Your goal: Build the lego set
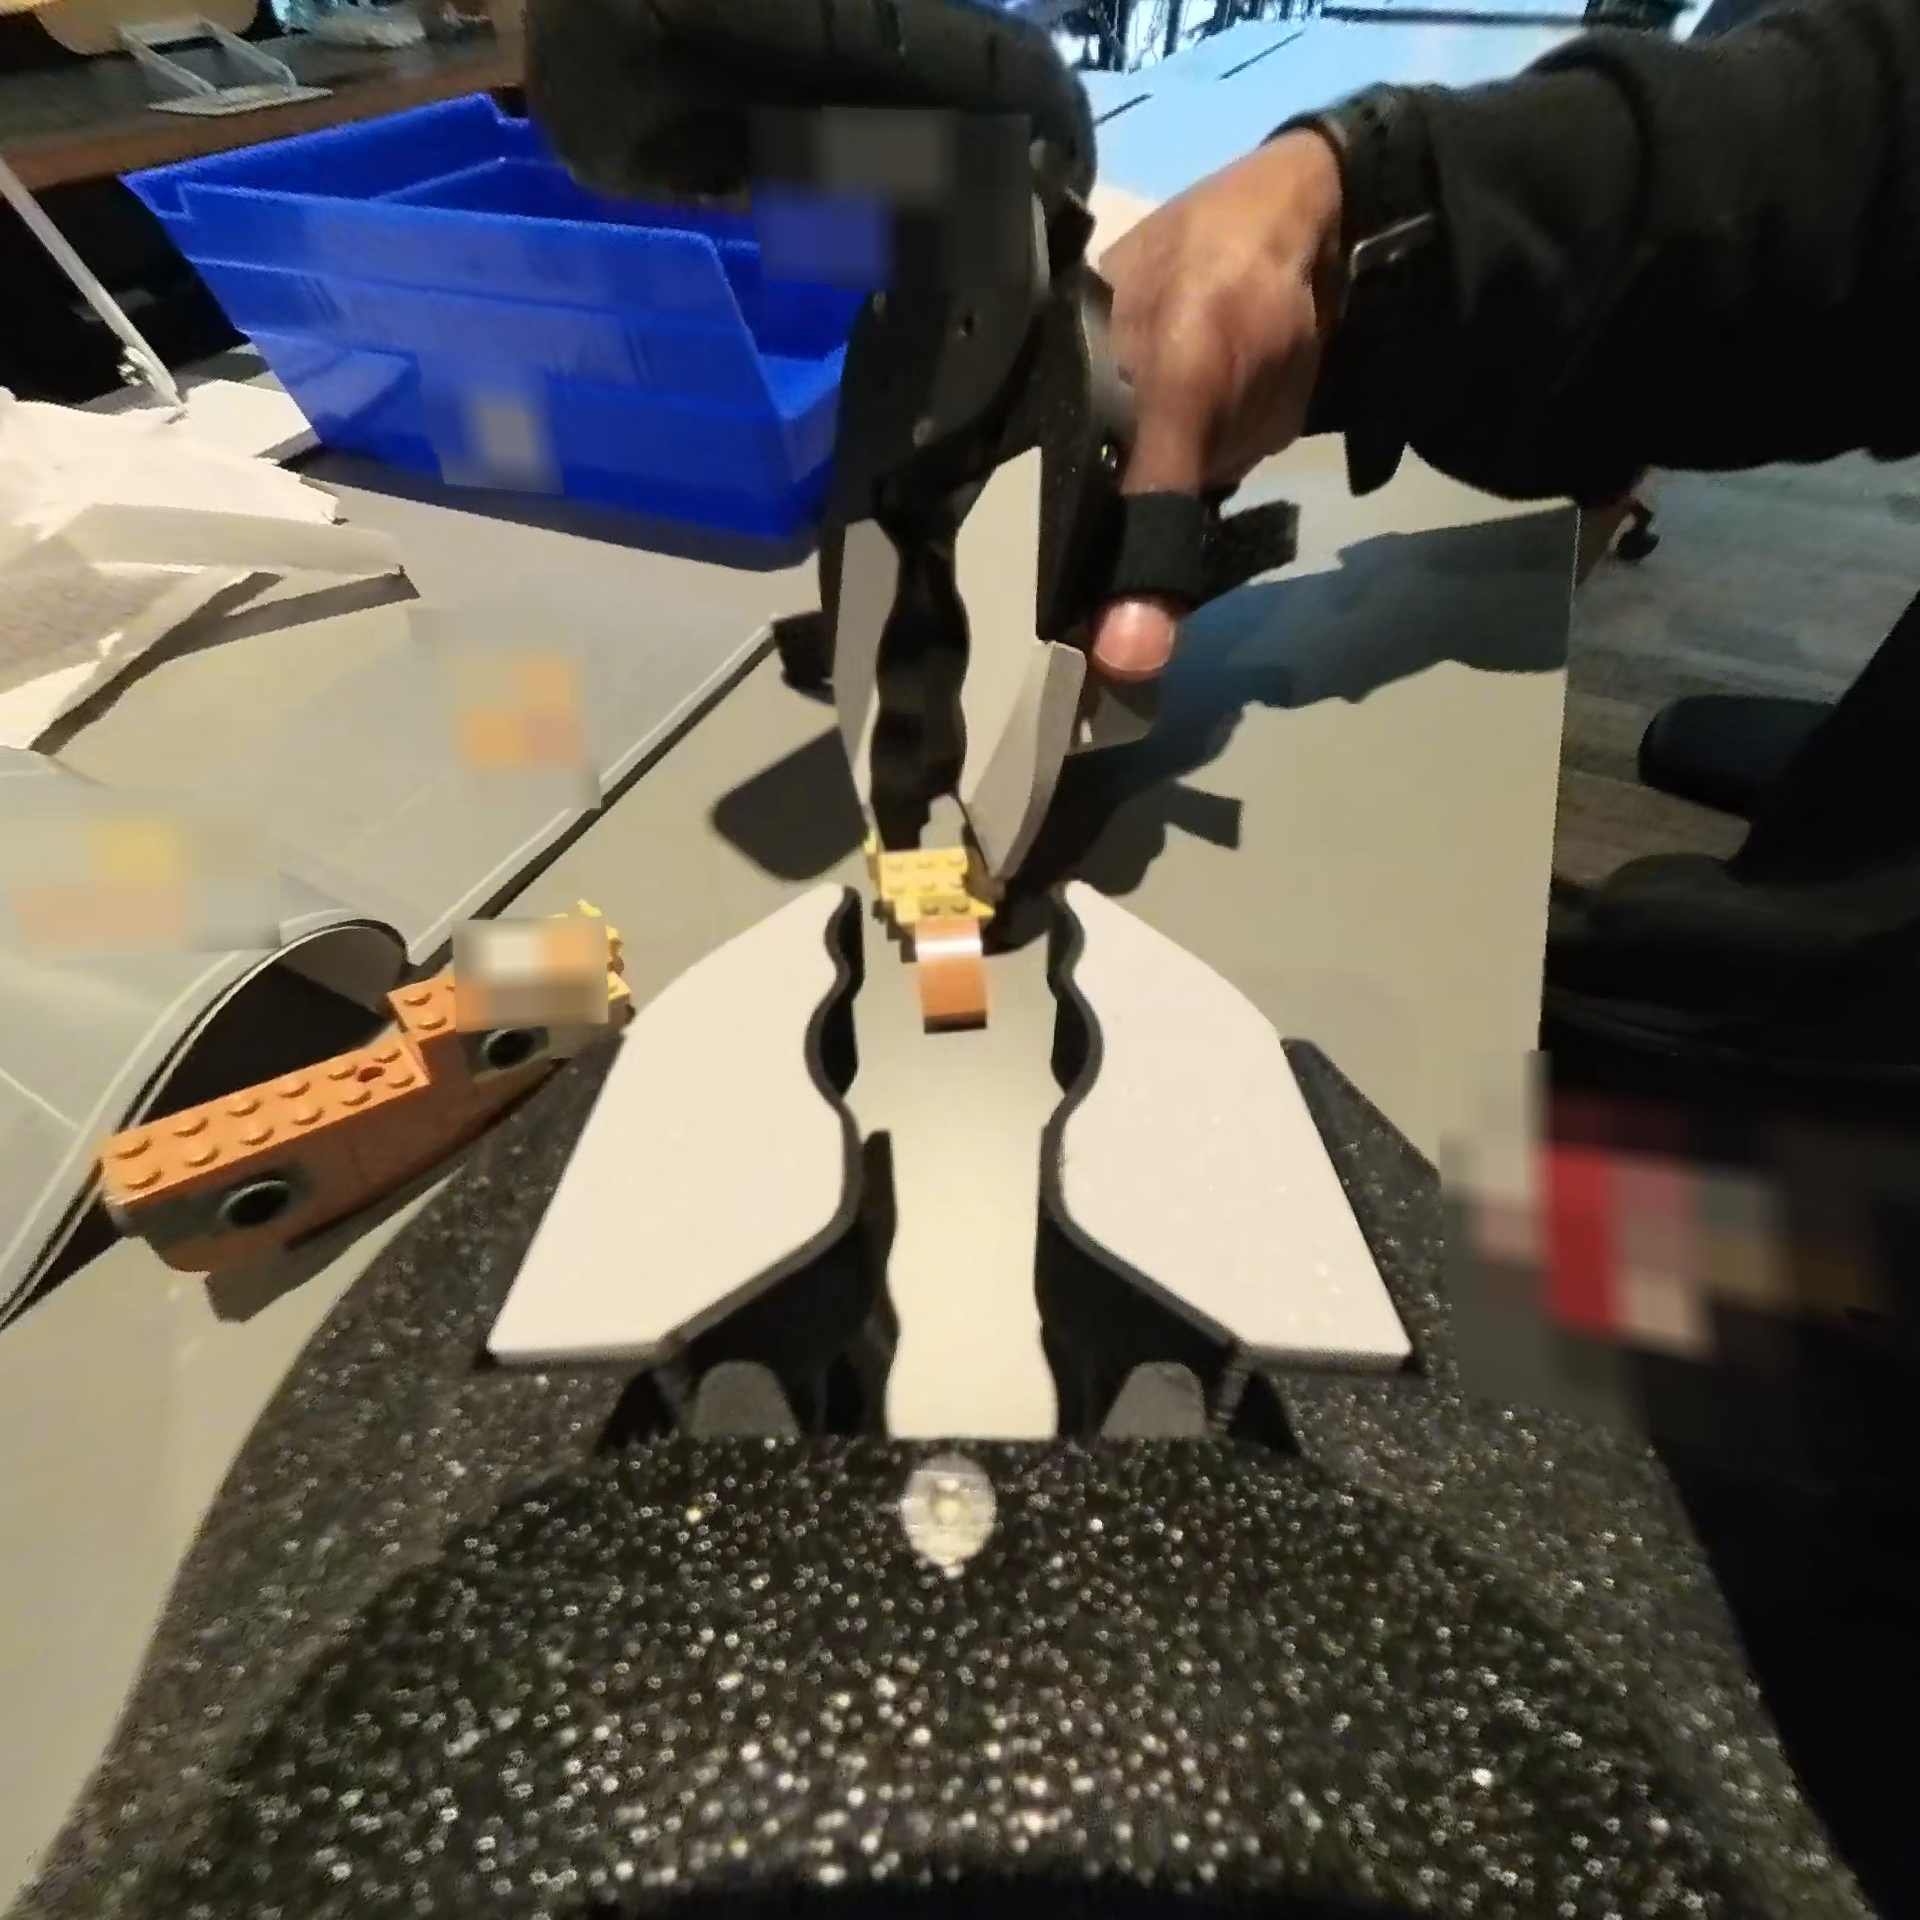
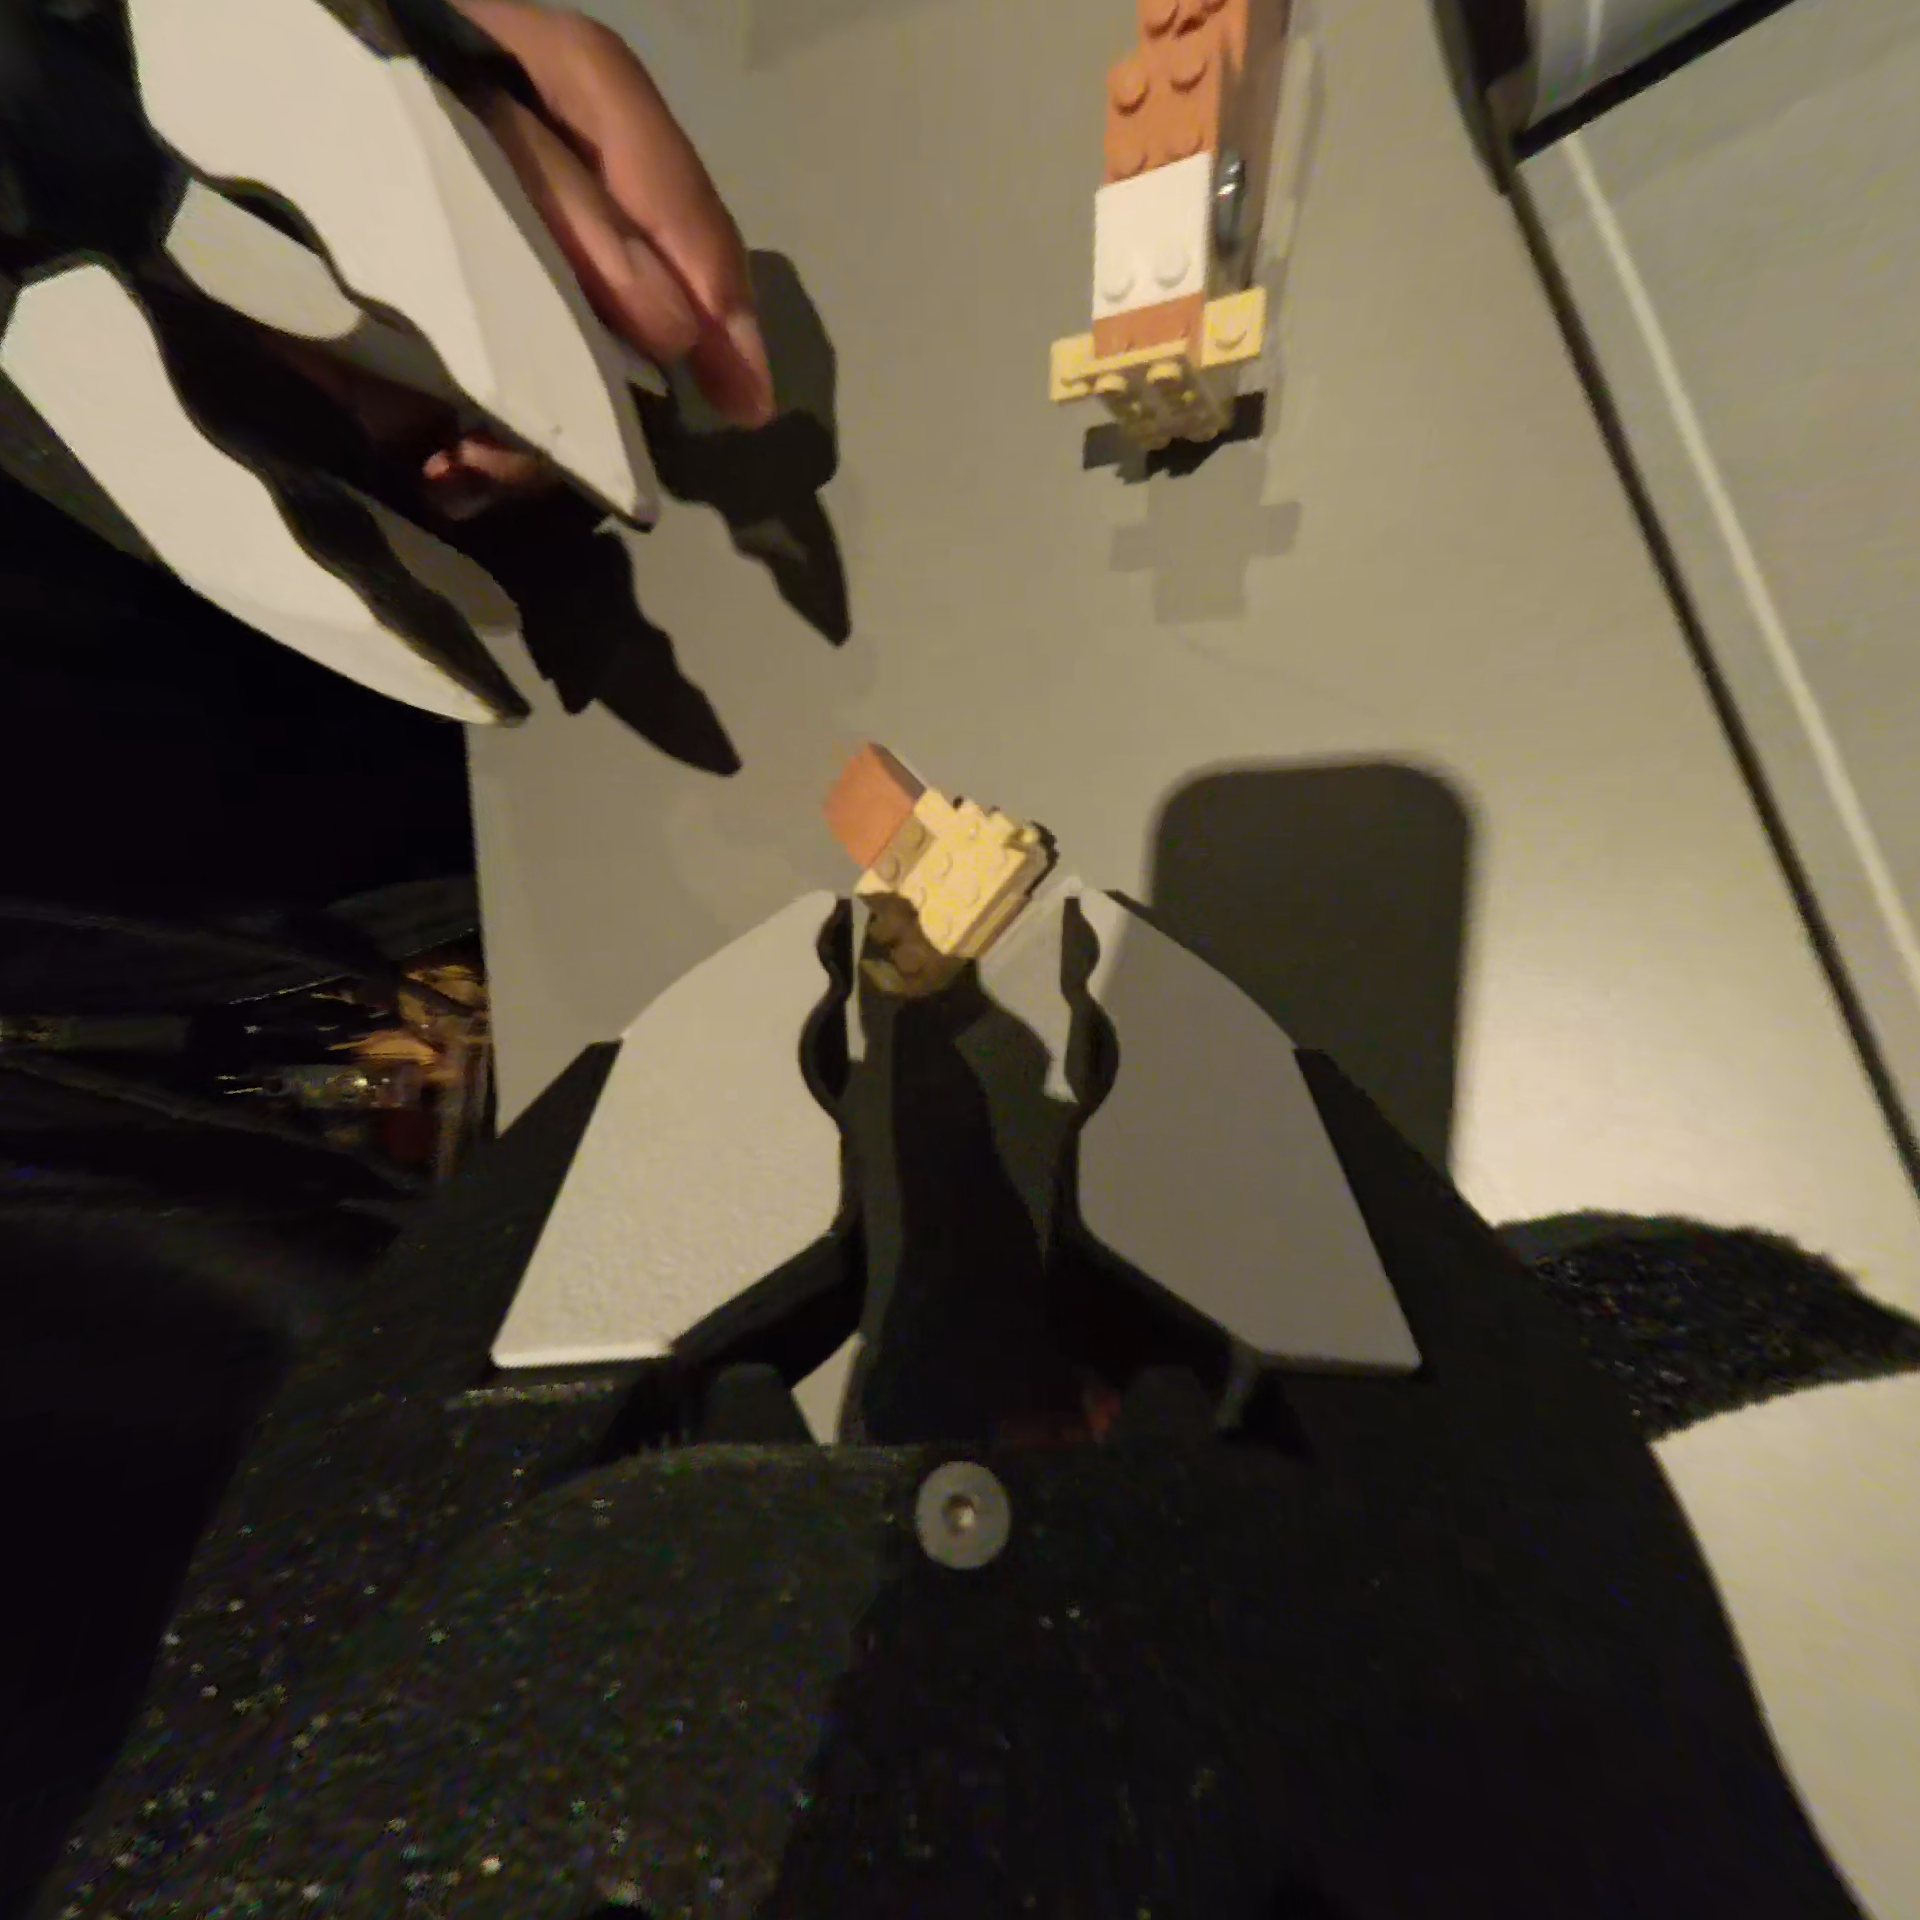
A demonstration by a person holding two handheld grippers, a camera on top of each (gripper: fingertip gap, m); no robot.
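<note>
Blue bin (image 1: 499, 301), contents unseen; right gripper (image 2: 951, 914) grasps a tan-and-brown lego piece (image 2: 940, 852) whose long axis points toward the spread-jawed, empty left gripper (image 1: 956, 914).

Grey table (image 1: 644, 582); blue plastic bins (image 1: 499, 312) at its far side; white crumpled paper (image 1: 156, 520) left; dark carpet floor (image 1: 1714, 582).

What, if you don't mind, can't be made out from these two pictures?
- Bin contents: left wrist view, hidden by its walls and blur.
- Brown model: right wrist view, far end cut off by the top edge.
- Small assembly: right wrist view, its underside is in shadow, so the right gripper's contact with it is unclear.
</note>
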